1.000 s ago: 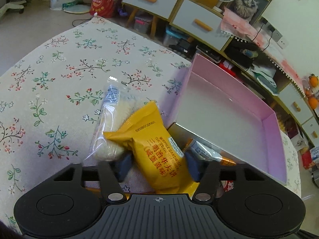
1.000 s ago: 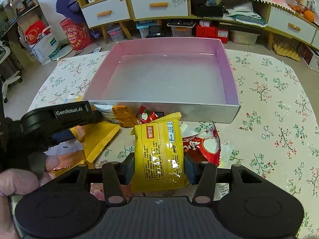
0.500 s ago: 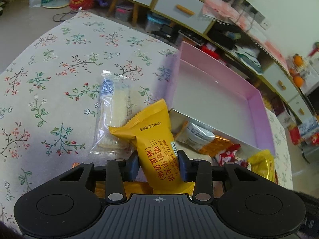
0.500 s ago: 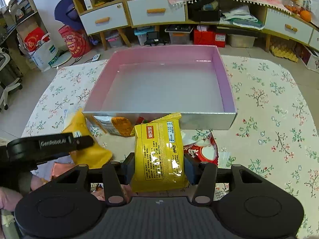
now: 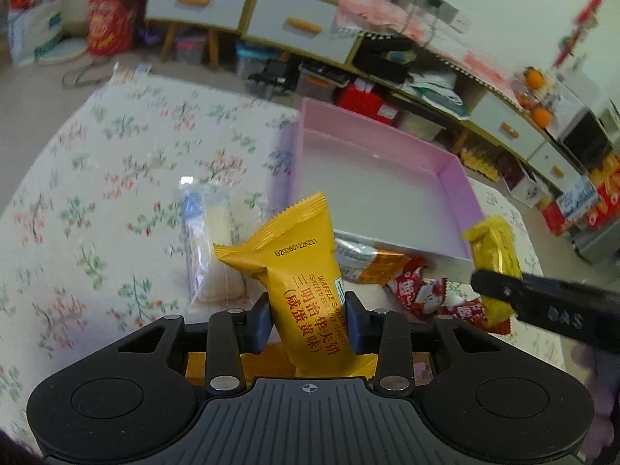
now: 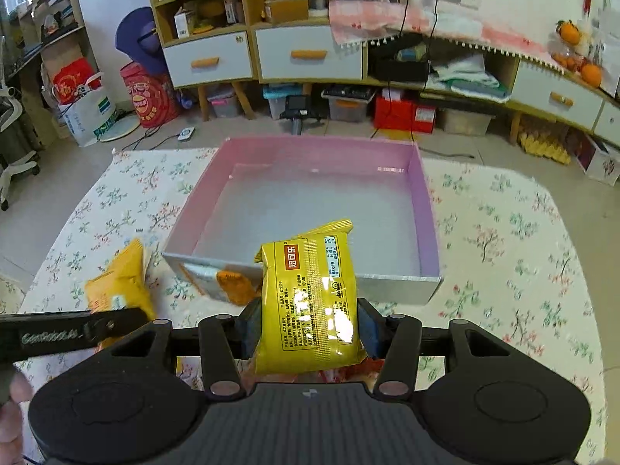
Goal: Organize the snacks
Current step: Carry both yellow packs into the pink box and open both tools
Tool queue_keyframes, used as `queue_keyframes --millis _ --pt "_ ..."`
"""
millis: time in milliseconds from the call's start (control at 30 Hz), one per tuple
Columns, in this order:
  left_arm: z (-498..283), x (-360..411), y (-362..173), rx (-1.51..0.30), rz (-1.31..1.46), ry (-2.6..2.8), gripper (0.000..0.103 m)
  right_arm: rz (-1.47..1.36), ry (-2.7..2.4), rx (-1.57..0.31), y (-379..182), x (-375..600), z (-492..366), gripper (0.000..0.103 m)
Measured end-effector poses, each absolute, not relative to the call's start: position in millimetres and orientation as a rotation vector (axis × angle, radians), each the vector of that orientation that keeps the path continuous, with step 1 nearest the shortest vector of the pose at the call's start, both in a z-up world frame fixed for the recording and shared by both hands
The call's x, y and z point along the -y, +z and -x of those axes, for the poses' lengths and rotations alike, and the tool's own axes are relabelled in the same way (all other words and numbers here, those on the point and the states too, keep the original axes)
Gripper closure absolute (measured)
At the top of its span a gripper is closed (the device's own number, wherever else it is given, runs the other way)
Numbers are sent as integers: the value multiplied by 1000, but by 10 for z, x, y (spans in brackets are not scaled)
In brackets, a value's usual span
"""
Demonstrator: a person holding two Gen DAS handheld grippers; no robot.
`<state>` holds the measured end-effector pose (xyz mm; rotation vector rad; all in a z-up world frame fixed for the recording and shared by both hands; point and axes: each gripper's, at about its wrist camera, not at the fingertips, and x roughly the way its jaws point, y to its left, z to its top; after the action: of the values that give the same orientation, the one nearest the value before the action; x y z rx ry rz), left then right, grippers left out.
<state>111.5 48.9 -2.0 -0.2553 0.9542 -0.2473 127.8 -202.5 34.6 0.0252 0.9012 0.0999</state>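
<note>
On the floral tabletop, a clear-wrapped pale snack lies left of the pink box. The left claw is clenched on an orange waffle-sandwich packet, held raised just short of the box's near left corner. An orange-and-silver packet and a red wrapped candy lie against the box's near wall. The right claw grips a yellow snack packet, held up in front of the box's near wall, about at its middle. The box's inside is bare.
</note>
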Motion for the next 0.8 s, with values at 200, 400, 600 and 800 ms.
queue_keyframes --millis 200,400,600,800 --pt "-1178 -403 148 -919 197 -260 69 -48 81 -895 311 2138 -1406 79" --pt "-1343 -303 262 -885 138 -278 69 -105 60 -869 256 2273 -1489 79" --pt "-1645 -48 287 -867 63 -275 69 -151 39 -808 234 2380 -1551 79" --pt "-1924 302 237 -823 -57 -269 69 -127 -2 -773 132 2400 -1670 79"
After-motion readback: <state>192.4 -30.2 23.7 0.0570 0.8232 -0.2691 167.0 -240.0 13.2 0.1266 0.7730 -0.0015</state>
